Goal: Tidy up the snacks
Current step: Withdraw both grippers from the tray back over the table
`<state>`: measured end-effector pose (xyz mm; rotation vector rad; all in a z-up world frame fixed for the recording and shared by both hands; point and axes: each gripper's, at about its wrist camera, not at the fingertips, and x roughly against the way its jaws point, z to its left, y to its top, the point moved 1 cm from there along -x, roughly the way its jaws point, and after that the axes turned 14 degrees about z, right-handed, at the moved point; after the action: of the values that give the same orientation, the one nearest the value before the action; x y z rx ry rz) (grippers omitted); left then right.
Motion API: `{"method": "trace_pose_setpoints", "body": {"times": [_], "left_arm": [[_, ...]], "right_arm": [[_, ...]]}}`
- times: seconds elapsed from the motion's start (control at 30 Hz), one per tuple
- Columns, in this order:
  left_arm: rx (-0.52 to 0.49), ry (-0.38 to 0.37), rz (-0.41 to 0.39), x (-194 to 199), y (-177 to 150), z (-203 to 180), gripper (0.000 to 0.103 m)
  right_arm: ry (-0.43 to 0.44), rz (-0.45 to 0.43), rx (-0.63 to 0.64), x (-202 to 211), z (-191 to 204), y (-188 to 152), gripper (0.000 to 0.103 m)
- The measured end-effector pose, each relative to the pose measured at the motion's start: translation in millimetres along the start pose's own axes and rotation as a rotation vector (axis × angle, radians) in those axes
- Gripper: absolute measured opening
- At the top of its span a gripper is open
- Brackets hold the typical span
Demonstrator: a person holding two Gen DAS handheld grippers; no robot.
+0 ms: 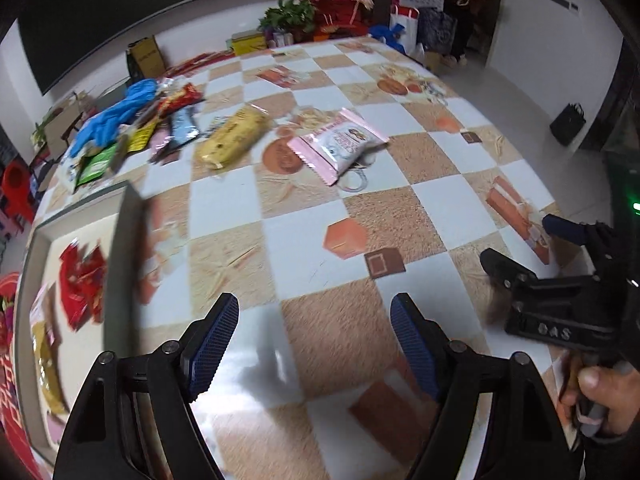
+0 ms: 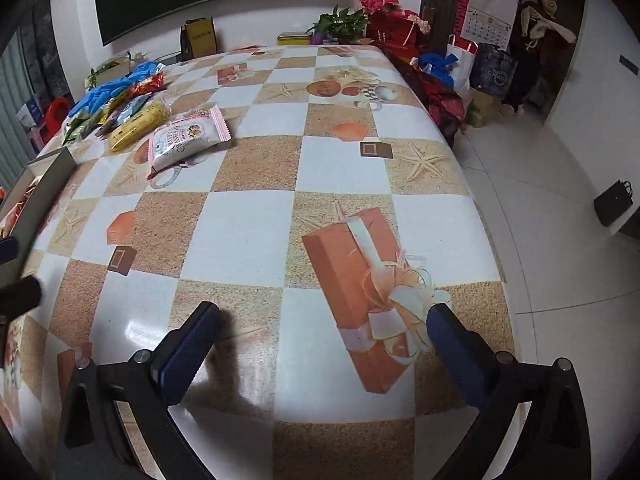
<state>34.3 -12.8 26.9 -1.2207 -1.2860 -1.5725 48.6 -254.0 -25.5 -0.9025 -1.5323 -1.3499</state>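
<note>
Pink and white, the crinkle-edged foil snack pouch (image 1: pixel 339 147) lies flat on the glossy checkered tablecloth (image 1: pixel 400 200) of tan and white squares, and everything else is easiest placed from it. Just beside it, on the side toward the far-left corner, lies a yellow plastic-wrapped roll of biscuits (image 1: pixel 234 136), apart from the pouch by a narrow strip of cloth. Beyond that roll sits a loose heap of small mixed snack packets (image 1: pixel 160 128) in red, blue, green and yellow, with a crumpled blue plastic bag (image 1: pixel 116 116) at the heap's outer edge. On the near-left side of the pouch, well apart from it, stands a grey-walled cardboard box (image 1: pixel 124 248); inside it a red snack packet (image 1: pixel 82 284) and a yellow packet (image 1: pixel 46 364) show, blurred.

The left gripper (image 1: pixel 314 348) hovers over bare cloth on the near side of the pouch, well short of it, its blue-padded fingers (image 1: pixel 212 344) spread wide with nothing between them. The right gripper (image 2: pixel 322 354) is likewise spread and empty, above a printed orange gift-box motif (image 2: pixel 352 280) on the cloth, with the pouch (image 2: pixel 188 140) far ahead to its left. In the left wrist view the right gripper (image 1: pixel 524 252) appears at the right edge, held by a bare hand (image 1: pixel 608 396).
</note>
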Motion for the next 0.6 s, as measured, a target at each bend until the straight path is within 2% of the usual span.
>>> {"method": "trace_pose_setpoints", "body": {"times": [0.13,0.2,0.3,0.5,0.6], "left_arm": [[0.005,-0.012,0.062,-26.7,20.5,-3.2,0.081],[0.025,-0.036,0.061,-32.2,30.1,-1.2,0.083],[0.040,-0.028,0.060,-30.8,43.5,0.4,0.083],[-0.046,-0.004,-0.001,-16.7,81.2,-10.1,0.084],[-0.115,0.015,0.029,-29.2,105.1,-18.0,0.085]], "right_arm": [[0.006,-0.002,0.005,-2.8,3.4,-1.9,0.103],[0.011,-0.003,0.005,-2.7,3.2,-2.1,0.103],[0.014,-0.005,0.005,-3.4,2.9,-3.2,0.103],[0.020,-0.007,0.004,-2.0,2.5,-4.7,0.103],[0.023,-0.008,0.004,-1.5,2.5,-5.2,0.103]]}}
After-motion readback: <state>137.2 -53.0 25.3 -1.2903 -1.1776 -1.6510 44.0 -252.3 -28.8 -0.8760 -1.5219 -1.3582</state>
